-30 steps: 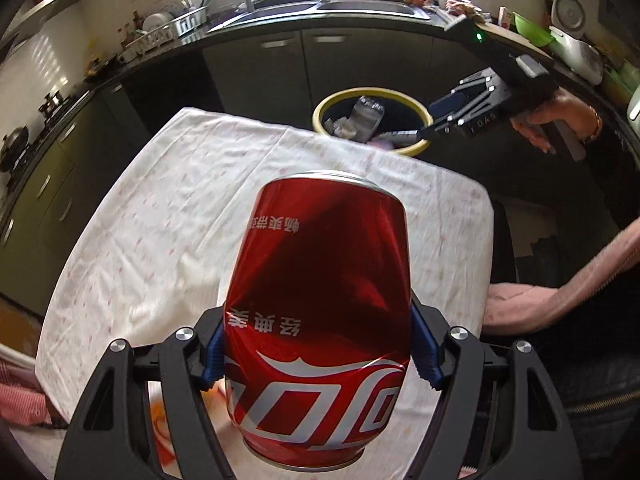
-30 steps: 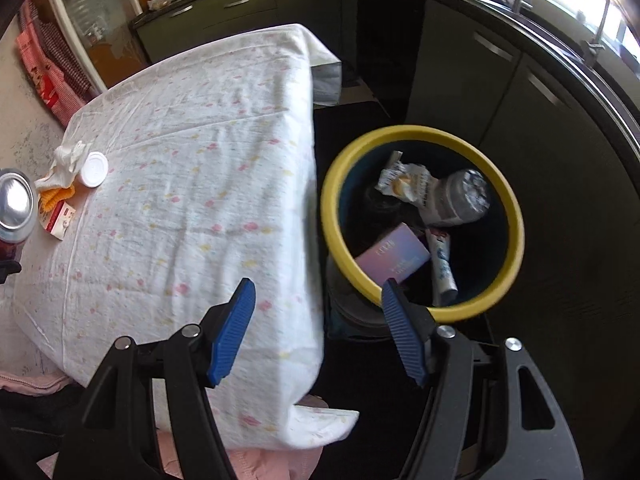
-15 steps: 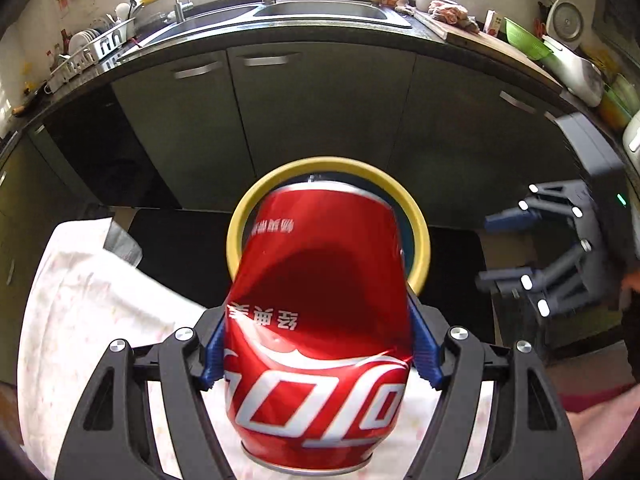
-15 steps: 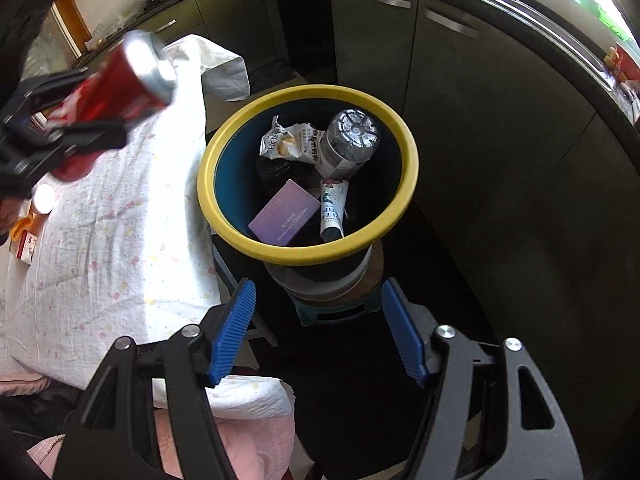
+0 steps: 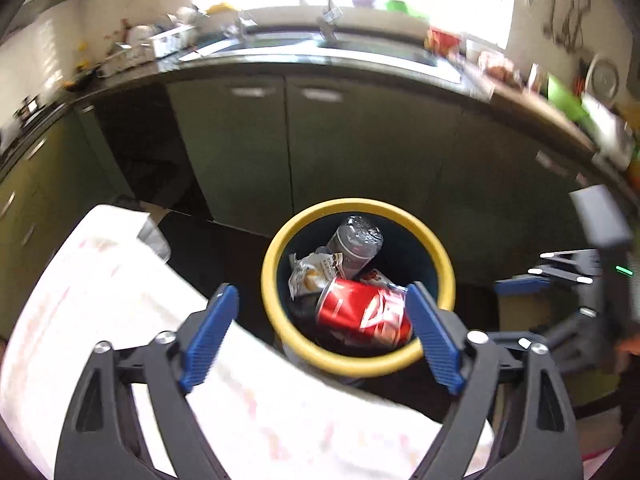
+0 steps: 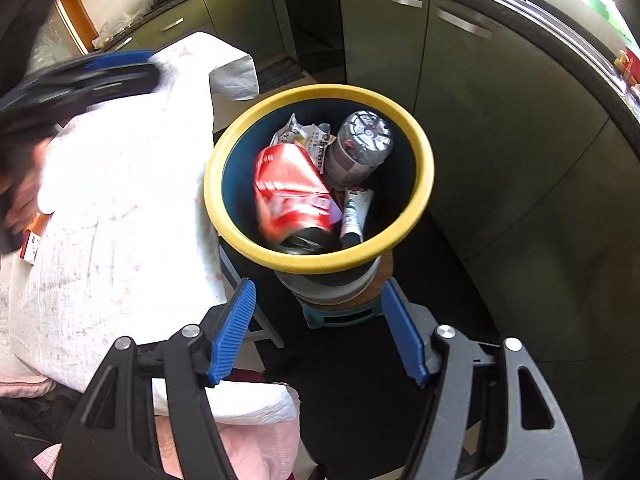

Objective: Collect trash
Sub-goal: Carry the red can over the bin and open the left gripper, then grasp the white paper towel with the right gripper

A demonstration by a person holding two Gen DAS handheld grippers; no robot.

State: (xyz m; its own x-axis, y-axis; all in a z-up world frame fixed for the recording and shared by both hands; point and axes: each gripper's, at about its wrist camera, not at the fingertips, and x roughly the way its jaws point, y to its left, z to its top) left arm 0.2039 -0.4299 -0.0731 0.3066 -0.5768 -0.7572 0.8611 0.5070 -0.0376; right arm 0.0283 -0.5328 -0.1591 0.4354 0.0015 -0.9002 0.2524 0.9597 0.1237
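The red cola can lies on its side inside the yellow-rimmed bin, free of any gripper. My left gripper hovers above the bin's near edge, its jaws opening with nothing pressed between the blue pads. The right wrist view shows the same can in the bin, resting on a crushed plastic bottle, a snack wrapper and a tube. My right gripper hangs open and empty above the bin's front side. The left gripper shows blurred at upper left.
A table under a white flowered cloth stands left of the bin, with a small red-and-white box near its left edge. The bin sits on a low stool. Dark kitchen cabinets run behind it.
The left gripper has opened and let go of the cola can, which has dropped into the bin. The right gripper has edged closer to the bin.
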